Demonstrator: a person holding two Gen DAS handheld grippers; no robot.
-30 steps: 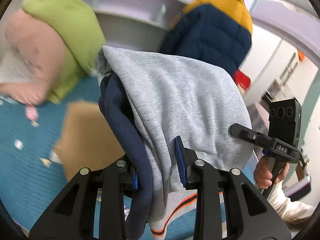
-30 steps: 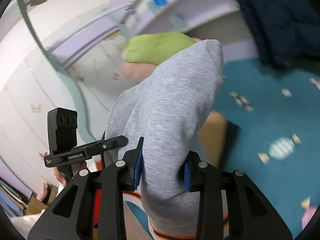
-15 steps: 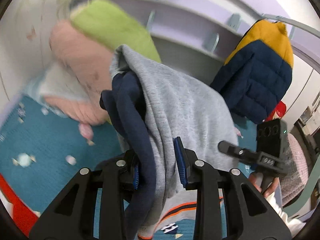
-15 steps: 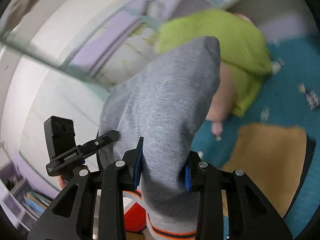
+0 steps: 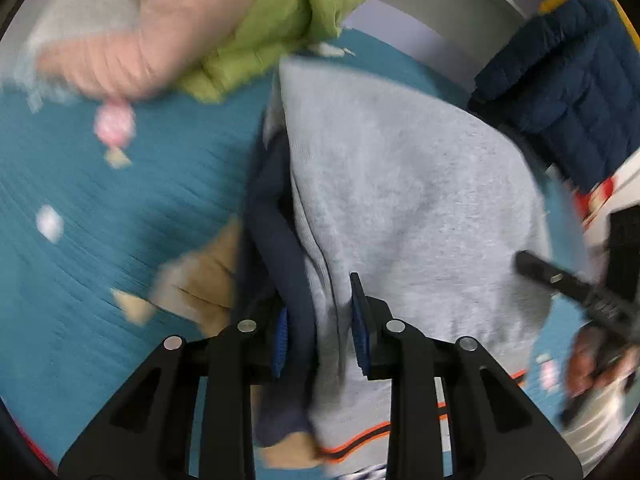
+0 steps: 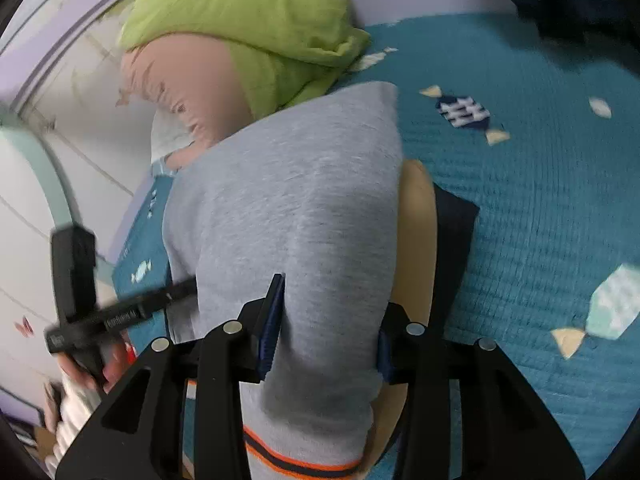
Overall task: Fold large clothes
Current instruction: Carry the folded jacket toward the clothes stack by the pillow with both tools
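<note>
Grey sweatshirt [image 5: 400, 184] with a navy lining and an orange-striped hem hangs bunched between both tongs above the teal bedspread [image 6: 540, 200]. Left tongs [image 5: 320, 332] pinch its folded edge. Right tongs [image 6: 326, 344] have just been widening, fabric between the pads [image 6: 270, 336]; grip unclear. Green pillow [image 6: 248, 12] lies beyond.

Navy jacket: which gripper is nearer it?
Right. The jacket lies ahead-right of the right gripper, whose fingers have just been opening around the grey sweatshirt; the left gripper is farther left.
</note>
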